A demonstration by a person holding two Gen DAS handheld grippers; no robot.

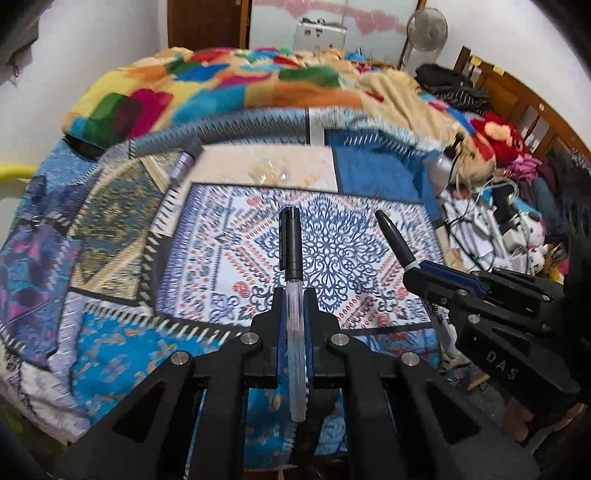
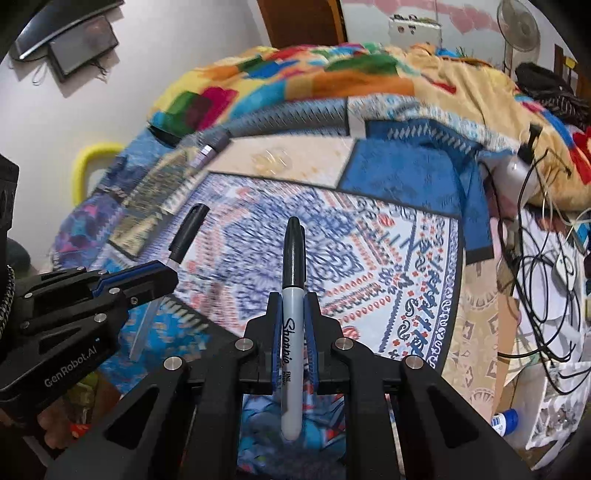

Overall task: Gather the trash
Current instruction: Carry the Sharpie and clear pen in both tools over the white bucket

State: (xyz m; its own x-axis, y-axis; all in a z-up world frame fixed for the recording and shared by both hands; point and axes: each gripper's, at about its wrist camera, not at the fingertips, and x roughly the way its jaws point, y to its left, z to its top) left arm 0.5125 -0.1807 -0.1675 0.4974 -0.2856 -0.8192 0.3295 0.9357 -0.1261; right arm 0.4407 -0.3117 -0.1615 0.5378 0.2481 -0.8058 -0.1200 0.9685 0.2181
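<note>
My left gripper (image 1: 294, 295) is shut on a clear-barrelled pen with a black cap (image 1: 291, 251), which points forward over the patterned bedspread. My right gripper (image 2: 292, 299) is shut on a grey Sharpie marker with a black cap (image 2: 292, 291). Each gripper shows in the other's view: the right gripper (image 1: 415, 275) with the marker at the right, the left gripper (image 2: 168, 273) with the pen at the left. A crumpled clear plastic wrapper (image 1: 269, 170) lies on the beige patch farther up the bed; it also shows in the right wrist view (image 2: 271, 159). A purple cylinder (image 1: 183, 165) lies to its left.
A colourful blanket (image 1: 221, 85) is heaped at the far end of the bed. Tangled cables and clutter (image 2: 543, 258) lie off the bed's right side, with a blue-capped bottle (image 2: 504, 419) on the floor. A fan (image 1: 426, 27) stands at the back.
</note>
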